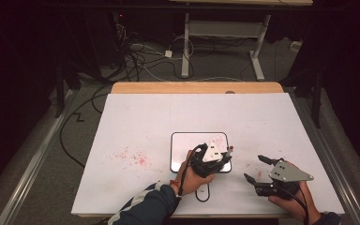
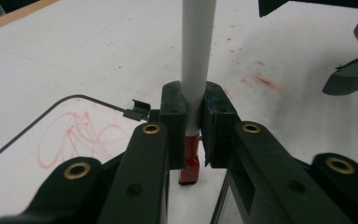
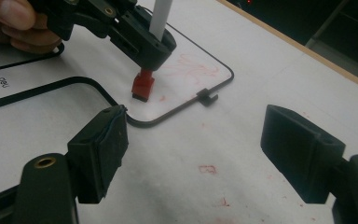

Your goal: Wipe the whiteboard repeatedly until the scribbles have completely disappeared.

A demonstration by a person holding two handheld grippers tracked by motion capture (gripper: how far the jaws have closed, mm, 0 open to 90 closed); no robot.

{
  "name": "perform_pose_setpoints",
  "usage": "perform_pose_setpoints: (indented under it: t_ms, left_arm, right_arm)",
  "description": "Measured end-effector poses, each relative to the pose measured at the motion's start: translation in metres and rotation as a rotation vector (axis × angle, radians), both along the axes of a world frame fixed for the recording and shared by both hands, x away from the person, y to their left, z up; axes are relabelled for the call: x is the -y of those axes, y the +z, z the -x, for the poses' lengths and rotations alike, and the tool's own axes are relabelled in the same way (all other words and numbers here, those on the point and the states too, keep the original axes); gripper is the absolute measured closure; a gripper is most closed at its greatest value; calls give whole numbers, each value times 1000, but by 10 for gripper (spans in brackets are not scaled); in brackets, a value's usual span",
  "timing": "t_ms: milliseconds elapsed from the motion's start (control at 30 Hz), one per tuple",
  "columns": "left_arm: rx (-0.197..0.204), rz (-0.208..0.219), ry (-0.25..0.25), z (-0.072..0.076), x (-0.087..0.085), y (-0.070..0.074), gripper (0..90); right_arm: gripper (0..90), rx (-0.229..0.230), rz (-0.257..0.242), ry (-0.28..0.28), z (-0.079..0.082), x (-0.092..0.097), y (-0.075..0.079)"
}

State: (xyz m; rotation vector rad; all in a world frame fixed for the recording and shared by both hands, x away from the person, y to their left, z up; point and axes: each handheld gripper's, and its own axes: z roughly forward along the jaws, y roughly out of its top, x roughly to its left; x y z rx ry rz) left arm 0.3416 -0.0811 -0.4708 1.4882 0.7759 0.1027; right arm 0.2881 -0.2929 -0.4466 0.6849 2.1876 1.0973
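Observation:
A small whiteboard (image 1: 183, 144) with a black rim lies at the middle of the white table, and red scribbles (image 2: 81, 135) mark its surface. My left gripper (image 1: 226, 157) hangs over the board's right part, shut on a white marker (image 2: 196, 70) held upright. The marker's red end (image 3: 142, 86) points down, touching or just above the board near its corner. My right gripper (image 1: 253, 168) rests to the right of the board near the front edge, open, with bare table between its jaws (image 3: 191, 154).
Red smears (image 1: 133, 157) stain the table left of the board, and smaller ones (image 3: 208, 169) lie under my right gripper. A black looped line (image 1: 202, 193) sits near the front edge. A wooden strip (image 1: 197, 87) bounds the far side. Cables (image 1: 136, 58) lie on the floor beyond.

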Motion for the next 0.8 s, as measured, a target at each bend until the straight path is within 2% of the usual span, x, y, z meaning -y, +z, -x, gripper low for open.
perform_pose_setpoints:
  t_ms: [133, 200, 333, 400, 467, 633, 800]
  left_arm:
    - [-10, 8, 36, -10, -9, 0, 785]
    - [0, -2, 59, -14, -16, 0, 785]
    - [-37, 17, 85, -20, -27, 0, 785]
    - [-33, 20, 85, -17, -23, 0, 785]
    - [-12, 8, 46, -10, -14, -1, 786]
    - [-5, -7, -29, 3, 14, 0, 785]
    - [7, -29, -33, -2, 24, -1, 785]
  right_arm:
    - [235, 2, 4, 0, 1, 0, 0]
    - [236, 3, 7, -4, 1, 1, 0]
    - [235, 2, 3, -10, 1, 2, 0]
    - [235, 3, 7, -9, 1, 1, 1]
    - [236, 4, 10, -9, 1, 1, 1]
    - [235, 9, 7, -10, 0, 1, 1]
    - [235, 6, 11, -7, 0, 2, 1]
